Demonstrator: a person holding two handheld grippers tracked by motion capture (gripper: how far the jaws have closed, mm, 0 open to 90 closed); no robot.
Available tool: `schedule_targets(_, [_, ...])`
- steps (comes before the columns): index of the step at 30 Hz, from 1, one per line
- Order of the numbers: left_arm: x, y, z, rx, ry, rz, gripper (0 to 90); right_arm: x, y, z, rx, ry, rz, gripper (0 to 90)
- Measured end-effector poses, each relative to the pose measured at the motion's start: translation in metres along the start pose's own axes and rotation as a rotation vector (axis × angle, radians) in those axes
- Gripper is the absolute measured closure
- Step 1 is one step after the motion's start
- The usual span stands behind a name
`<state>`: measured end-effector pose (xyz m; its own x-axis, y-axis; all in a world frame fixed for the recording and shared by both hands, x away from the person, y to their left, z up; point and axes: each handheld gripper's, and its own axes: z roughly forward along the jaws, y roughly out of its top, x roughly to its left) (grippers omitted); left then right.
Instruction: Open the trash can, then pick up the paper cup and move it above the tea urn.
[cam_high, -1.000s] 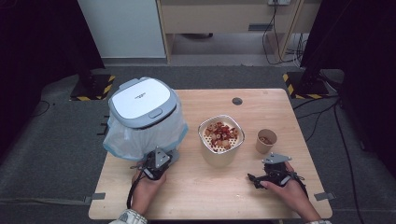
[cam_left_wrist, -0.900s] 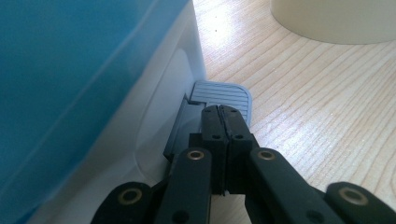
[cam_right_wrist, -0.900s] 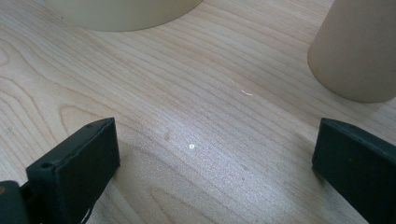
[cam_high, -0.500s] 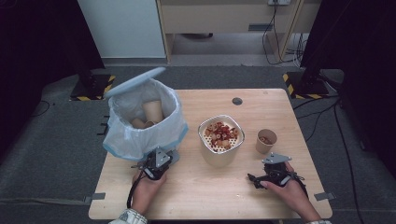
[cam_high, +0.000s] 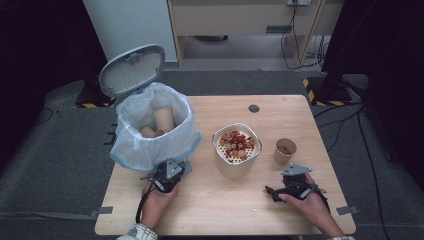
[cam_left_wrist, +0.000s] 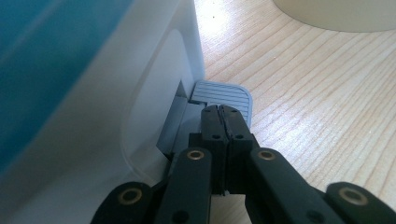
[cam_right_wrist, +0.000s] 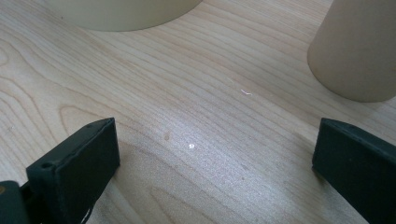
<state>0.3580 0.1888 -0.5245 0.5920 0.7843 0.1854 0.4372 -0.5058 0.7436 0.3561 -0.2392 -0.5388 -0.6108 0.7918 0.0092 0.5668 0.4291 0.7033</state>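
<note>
My left gripper (cam_left_wrist: 220, 112) has its fingers pressed shut, tips down on the grey pedal (cam_left_wrist: 222, 94) of the bin (cam_high: 150, 145), whose lid (cam_high: 132, 69) has swung from shut to fully up. That leaves it ready for rubbish. My right gripper (cam_high: 274, 192) rests with fingers spread and empty, the small paper cup (cam_high: 285, 151) just beyond them.

The lid (cam_high: 131, 70) of the bin (cam_high: 152, 131), which lies flat and closed over the bin's mouth a second ago and stands half raised half a second ago, now stands swung fully up and back toward the upper left of the frame. With it raised, the white liner bag (cam_high: 131, 145) gapes open and the paper cups (cam_high: 162, 118) inside it show in the high view.
</note>
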Motion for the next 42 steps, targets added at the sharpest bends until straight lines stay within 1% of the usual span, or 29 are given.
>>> schedule_targets(3, [0.001, 0.0, 0.0, -0.004, -0.007, -0.009, 88.3, -0.001, 0.0, 0.0, -0.003, 0.004, -0.001, 1.4])
schedule_targets(4, [0.0, 0.0, 0.0, -0.003, -0.003, -0.001, 88.3, -0.001, 0.0, -0.002, 0.003, 0.02, -0.006, 3.2])
schedule_targets(5, [0.0, 0.0, 0.0, -0.003, -0.003, -0.001, 88.3, -0.001, 0.0, -0.002, 0.003, 0.02, -0.006, 3.2])
schedule_targets(6, [0.0, 0.0, 0.0, -0.001, -0.001, 0.0, 88.3, -0.003, 0.0, -0.004, -0.001, 0.04, -0.008, 4.6])
schedule_targets(7, [0.0, 0.0, 0.0, -0.001, -0.002, 0.0, 88.3, -0.003, 0.001, -0.004, -0.003, 0.037, -0.003, 3.9])
schedule_targets(8, [0.0, 0.0, 0.0, 0.0, -0.002, -0.001, 88.3, -0.004, 0.001, -0.005, -0.002, 0.032, -0.009, 4.1])
schedule_targets(11, [0.0, 0.0, 0.0, 0.0, -0.001, 0.002, 88.3, -0.004, 0.001, -0.006, -0.003, 0.032, -0.007, 4.4])
schedule_targets(12, [0.0, 0.0, 0.0, 0.0, -0.001, 0.0, 88.3, -0.005, 0.001, -0.008, -0.013, 0.031, -0.002, 4.5])
schedule_targets(15, [0.001, 0.0, 0.0, 0.0, -0.004, -0.001, 88.3, -0.006, 0.001, -0.011, -0.02, 0.017, 0.002, 4.6])
schedule_targets(17, [0.001, 0.0, 0.0, 0.0, -0.003, -0.001, 88.3, -0.007, 0.0, -0.014, -0.02, 0.002, 0.004, 5.1])
schedule_targets(22, [0.0, 0.0, 0.0, 0.0, -0.002, 0.001, 88.3, -0.014, -0.002, -0.018, -0.018, -0.046, 0.029, 5.4])
schedule_targets(24, [0.0, 0.0, 0.0, 0.0, -0.001, 0.003, 88.3, -0.016, -0.002, -0.019, -0.017, -0.058, 0.037, 5.7])
schedule_targets(26, [0.0, 0.0, 0.0, 0.0, -0.001, 0.003, 88.3, -0.019, -0.003, -0.019, -0.016, -0.073, 0.037, 6.2])
schedule_targets(31, [0.0, 0.0, 0.0, 0.0, 0.001, 0.005, 88.3, -0.027, -0.001, -0.022, -0.052, -0.115, 0.078, 6.2])
schedule_targets(32, [0.0, 0.0, 0.0, 0.0, 0.001, 0.005, 88.3, -0.028, 0.0, -0.023, -0.062, -0.125, 0.077, 6.2])
schedule_targets(34, [0.0, 0.0, 0.0, 0.0, 0.003, 0.008, 88.3, -0.031, 0.001, -0.024, -0.081, -0.142, 0.093, 6.2])
schedule_targets(37, [0.0, 0.0, 0.0, 0.001, 0.003, 0.007, 88.3, -0.034, 0.004, -0.024, -0.099, -0.142, 0.107, 6.2])
schedule_targets(42, [-0.001, 0.0, 0.0, 0.001, 0.005, 0.012, 88.2, -0.04, 0.014, -0.022, -0.107, -0.14, 0.105, 6.0])
